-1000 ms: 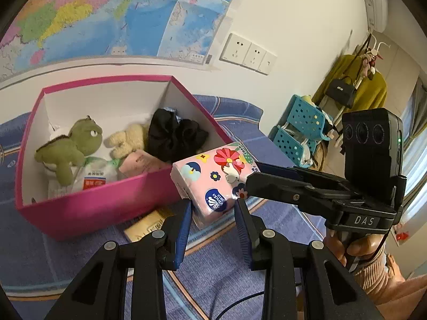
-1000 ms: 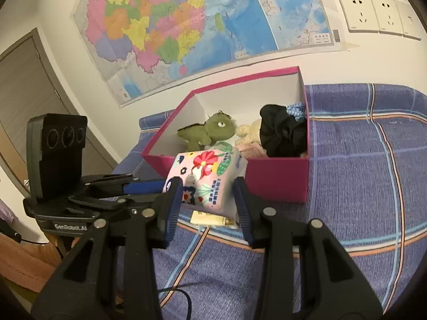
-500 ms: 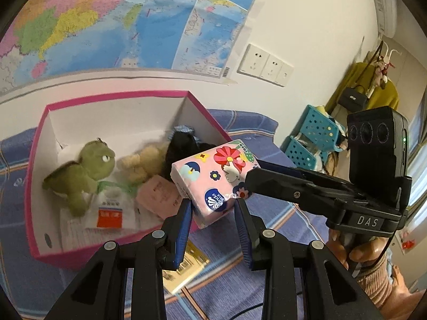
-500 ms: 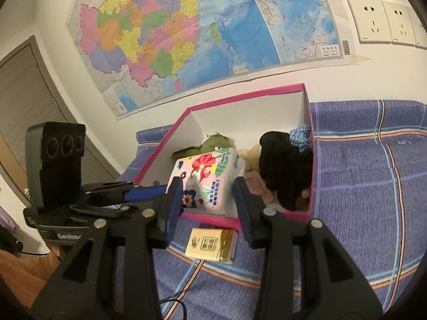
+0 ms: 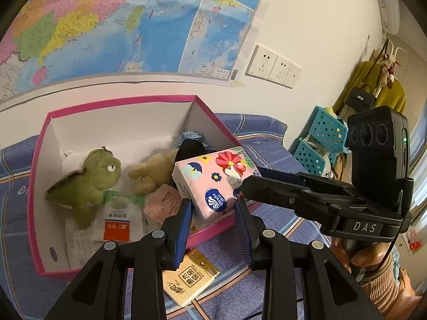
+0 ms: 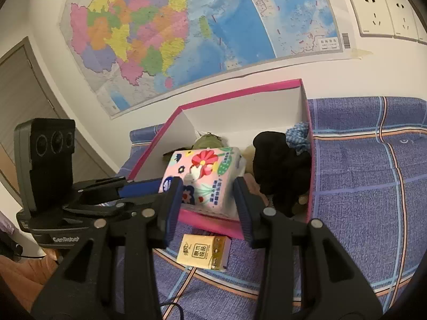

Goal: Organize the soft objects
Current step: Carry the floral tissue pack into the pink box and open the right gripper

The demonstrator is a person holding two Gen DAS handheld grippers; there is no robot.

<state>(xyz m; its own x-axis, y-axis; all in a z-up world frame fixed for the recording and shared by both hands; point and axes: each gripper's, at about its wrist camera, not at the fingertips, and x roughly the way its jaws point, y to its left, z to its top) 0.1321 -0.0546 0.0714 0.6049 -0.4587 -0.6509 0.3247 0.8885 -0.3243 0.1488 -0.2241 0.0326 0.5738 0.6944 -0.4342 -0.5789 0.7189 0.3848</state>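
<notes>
Floral pink tissue pack pinched from two sides at once, left gripper and right gripper both clamped on it, hanging above the near wall of the pink box. Risk of a lopsided drop if one grip lets go first: likely to tip onto the rim, slide out beside the yellow tissue packet, or crush the beige plush beneath.
</notes>
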